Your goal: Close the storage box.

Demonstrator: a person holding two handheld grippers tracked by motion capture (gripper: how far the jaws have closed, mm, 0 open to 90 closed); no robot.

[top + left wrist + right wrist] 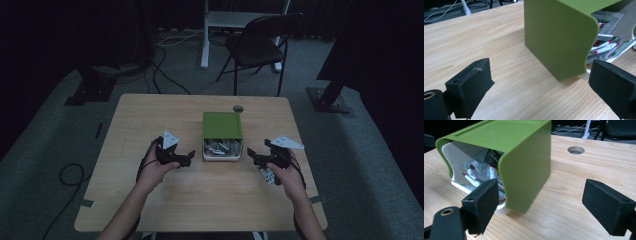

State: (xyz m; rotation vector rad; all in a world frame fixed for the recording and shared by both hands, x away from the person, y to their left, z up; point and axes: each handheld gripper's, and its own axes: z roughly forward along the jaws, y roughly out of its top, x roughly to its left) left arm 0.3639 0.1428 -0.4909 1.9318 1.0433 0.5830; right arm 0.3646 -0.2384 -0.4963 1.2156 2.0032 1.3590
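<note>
A green box (222, 125) stood on the desk (150, 125) a little toward its far edge, near a round cable hole (238, 108), its open side facing the person. Inside lay silvery sachets (222, 148) with red and green markings; their writing was too small to read, and no brand showed on the box. The left gripper (186, 159) was held just to the left of the box's open end, its fingers (471, 86) spread wide and holding nothing. The right gripper (254, 155) was held just to the right of it, its fingers (607, 206) likewise wide apart and empty. Small white pieces (268, 175) lay on the desk by the right hand (287, 175).
</note>
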